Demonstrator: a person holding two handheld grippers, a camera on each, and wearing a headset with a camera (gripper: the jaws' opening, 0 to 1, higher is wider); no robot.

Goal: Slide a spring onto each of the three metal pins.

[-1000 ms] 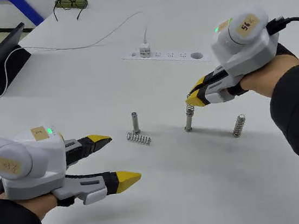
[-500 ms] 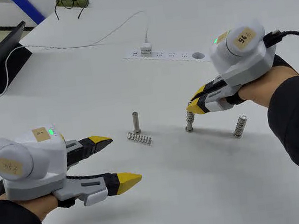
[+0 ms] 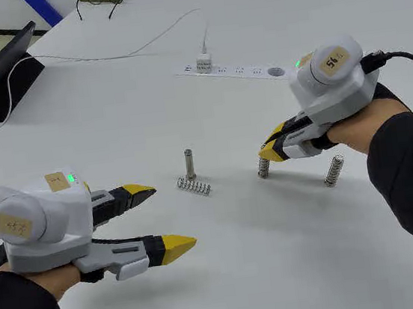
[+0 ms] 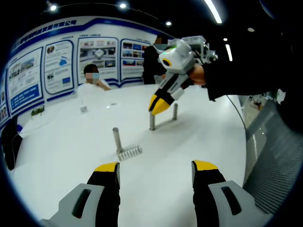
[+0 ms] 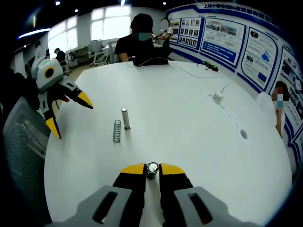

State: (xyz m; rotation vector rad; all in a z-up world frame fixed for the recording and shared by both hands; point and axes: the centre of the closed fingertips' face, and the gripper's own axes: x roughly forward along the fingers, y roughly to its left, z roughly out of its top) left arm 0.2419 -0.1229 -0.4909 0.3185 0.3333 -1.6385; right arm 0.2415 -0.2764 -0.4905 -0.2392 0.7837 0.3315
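Spring [image 3: 264,167] on the middle pin [image 5: 152,169] looks nearly seated, with my right gripper [image 3: 270,153] jaws pinched around the pin top. Next, I judge, comes the last step: the loose spring [image 3: 194,187] lies on the table [image 3: 112,121] just beside the bare left pin [image 3: 189,162]. My left gripper [image 3: 161,216] hovers near, jaws spread.

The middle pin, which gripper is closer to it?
Right. The right gripper pinches the top of the middle pin; the left gripper hangs open away from it, beyond the bare pin.
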